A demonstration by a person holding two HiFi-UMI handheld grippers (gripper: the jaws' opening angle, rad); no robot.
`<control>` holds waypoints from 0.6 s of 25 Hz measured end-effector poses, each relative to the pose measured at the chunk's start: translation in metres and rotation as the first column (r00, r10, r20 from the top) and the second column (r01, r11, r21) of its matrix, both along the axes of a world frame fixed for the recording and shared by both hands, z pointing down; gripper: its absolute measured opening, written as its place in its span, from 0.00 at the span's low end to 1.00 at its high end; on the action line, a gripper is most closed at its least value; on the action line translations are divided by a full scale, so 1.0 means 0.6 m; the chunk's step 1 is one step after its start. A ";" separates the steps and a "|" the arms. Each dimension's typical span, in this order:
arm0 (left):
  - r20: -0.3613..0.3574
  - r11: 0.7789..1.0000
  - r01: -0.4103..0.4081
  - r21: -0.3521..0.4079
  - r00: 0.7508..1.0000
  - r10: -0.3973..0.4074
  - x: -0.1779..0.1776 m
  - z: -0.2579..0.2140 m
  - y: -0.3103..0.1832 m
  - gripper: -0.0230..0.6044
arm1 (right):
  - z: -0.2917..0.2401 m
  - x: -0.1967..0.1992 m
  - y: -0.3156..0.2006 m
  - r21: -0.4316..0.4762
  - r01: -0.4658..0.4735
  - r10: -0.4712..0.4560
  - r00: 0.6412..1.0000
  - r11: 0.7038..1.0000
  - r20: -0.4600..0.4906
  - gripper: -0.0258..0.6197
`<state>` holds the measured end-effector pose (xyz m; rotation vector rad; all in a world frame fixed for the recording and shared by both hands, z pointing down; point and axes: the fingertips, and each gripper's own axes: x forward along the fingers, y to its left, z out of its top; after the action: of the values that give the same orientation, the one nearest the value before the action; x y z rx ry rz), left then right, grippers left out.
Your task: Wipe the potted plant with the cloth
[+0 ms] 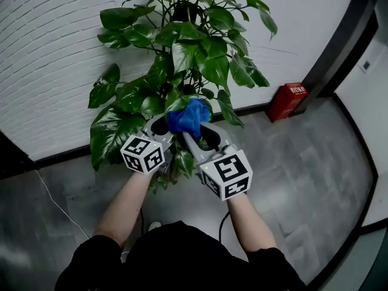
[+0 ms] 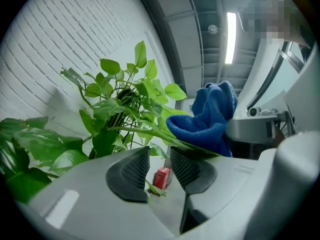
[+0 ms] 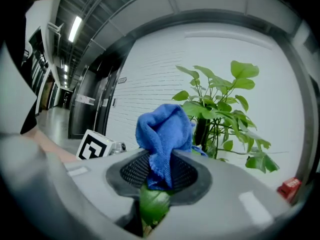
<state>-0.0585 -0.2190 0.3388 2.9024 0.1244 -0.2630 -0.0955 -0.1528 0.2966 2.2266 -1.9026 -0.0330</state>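
The potted plant [image 1: 188, 47] with broad green leaves stands against the white brick wall. My right gripper [image 1: 200, 131] is shut on a bunched blue cloth [image 1: 188, 117], held among the lower leaves. In the right gripper view the cloth [image 3: 165, 129] rises from between the pads of the right gripper [image 3: 161, 159], and a green leaf [image 3: 154, 206] lies just under the jaws. My left gripper [image 1: 159, 126] sits close to the left of the cloth. In its own view the left gripper [image 2: 160, 156] has its pads apart, with only a small leaf tip low in the gap. A long leaf [image 2: 150, 130] runs above the jaws towards the cloth [image 2: 210, 116].
A red box [image 1: 288, 100] stands on the grey floor by the wall, right of the plant. A dark door frame [image 1: 339, 41] runs up the right side. A thin cable [image 1: 54, 202] lies on the floor at the left.
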 end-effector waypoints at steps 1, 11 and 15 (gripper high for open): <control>0.002 1.000 0.003 -0.008 1.000 -0.003 0.000 0.002 0.000 0.25 | 0.002 -0.004 0.005 0.009 0.004 -0.004 1.000 1.000 0.000 0.20; 0.004 0.999 0.032 -0.006 0.999 -0.032 -0.001 -0.005 -0.019 0.25 | 0.045 -0.024 0.038 0.021 0.025 -0.025 1.000 0.999 0.017 0.20; -0.005 0.998 0.054 -0.022 0.999 -0.054 -0.005 -0.005 -0.022 0.25 | 0.063 -0.034 0.054 0.012 0.051 -0.051 0.999 0.999 0.007 0.20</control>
<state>-0.0616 -0.2324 0.3359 2.8866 0.0441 -0.2793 -0.1162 -0.1204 0.3345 2.1877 -1.9681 -0.0442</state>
